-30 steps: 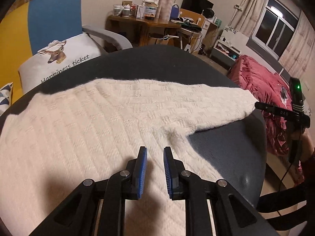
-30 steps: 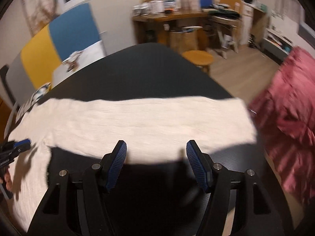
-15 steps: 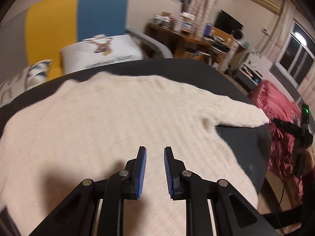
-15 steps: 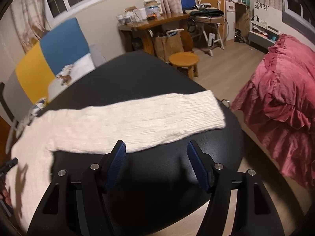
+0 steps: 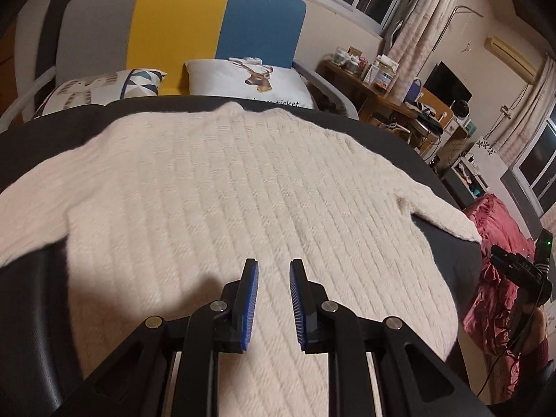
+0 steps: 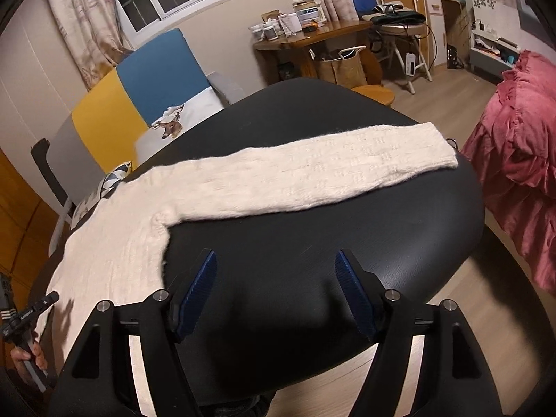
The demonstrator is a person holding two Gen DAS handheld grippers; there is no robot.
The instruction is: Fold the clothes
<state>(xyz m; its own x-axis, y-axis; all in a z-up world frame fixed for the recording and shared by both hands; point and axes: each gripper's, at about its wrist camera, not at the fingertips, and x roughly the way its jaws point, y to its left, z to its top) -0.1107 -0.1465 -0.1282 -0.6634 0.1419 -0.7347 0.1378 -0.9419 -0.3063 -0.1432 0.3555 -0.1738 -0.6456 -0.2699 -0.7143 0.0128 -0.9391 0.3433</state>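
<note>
- The sweater (image 5: pixel 222 187) lies spread flat on the round black bench (image 6: pixel 312 236), collar at the far side, hem toward the person, both sleeves stretched out sideways.
- No fold shows yet, so the work looks to be at its start: a sleeve folded in over the body is the likely first step.
- The right sleeve (image 6: pixel 312 173) runs straight out to the bench edge, its cuff almost at the rim.
- The left gripper (image 5: pixel 272 299) hangs over the lower body of the knit, its fingers (image 5: pixel 251 299) a narrow gap apart and holding nothing.
- The right gripper (image 6: pixel 276 288) hangs over bare bench just short of the sleeve, fingers spread wide, empty.
- To do this well, I would take the sleeve near the cuff, pinching both layers of the thick knit, then lift a little and carry it across, so it lands flat.
- The left gripper could press the body near the armpit to stop it dragging.
- Beyond the bench stand a sofa (image 5: pixel 180 27) with cushions, a desk (image 6: pixel 312 34) and a red bed (image 6: pixel 521 132).
</note>
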